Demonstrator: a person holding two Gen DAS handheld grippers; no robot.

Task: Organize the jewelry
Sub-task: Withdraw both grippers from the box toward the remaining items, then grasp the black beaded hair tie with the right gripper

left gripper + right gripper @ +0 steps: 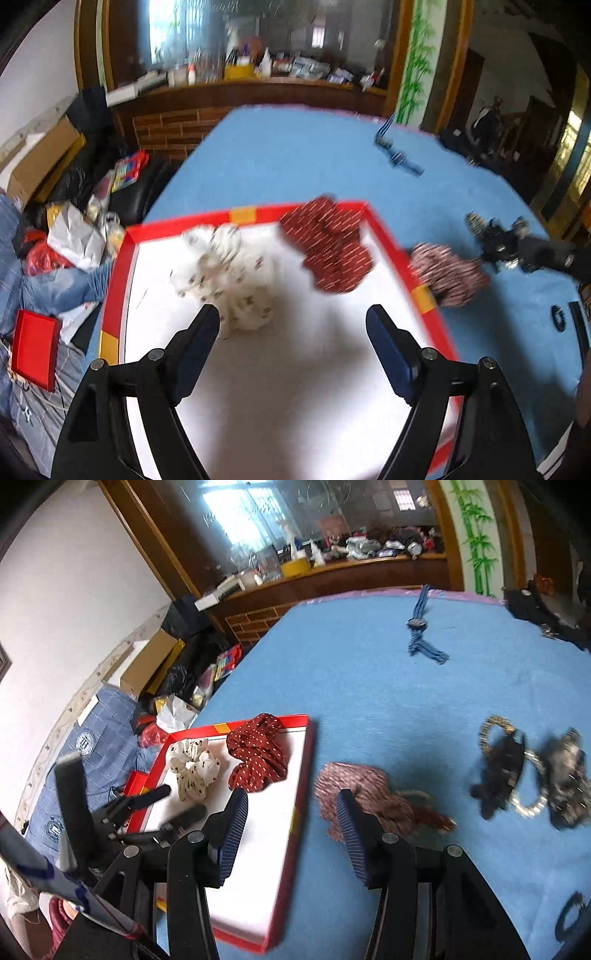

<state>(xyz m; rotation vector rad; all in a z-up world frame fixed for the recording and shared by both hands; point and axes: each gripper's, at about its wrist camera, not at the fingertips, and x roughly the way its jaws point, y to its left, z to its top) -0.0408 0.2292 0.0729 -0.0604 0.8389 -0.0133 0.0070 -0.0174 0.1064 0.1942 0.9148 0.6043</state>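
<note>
over the red tray (305, 771), the left tool (293, 321) and right tool (291, 808) are spread, holding nothing.

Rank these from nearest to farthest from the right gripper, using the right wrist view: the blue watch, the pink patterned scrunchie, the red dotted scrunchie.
1. Pink patterned scrunchie: on the blue cloth, just ahead of the right gripper.
2. Red dotted scrunchie: left, in the red tray.
3. Blue watch: far end of the cloth.

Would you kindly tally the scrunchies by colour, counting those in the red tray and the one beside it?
White with dark dots: 1, in the tray
Red with white dots: 1, in the tray
Pinkish-brown patterned: 1, on the blue cloth
Total: 3
</note>
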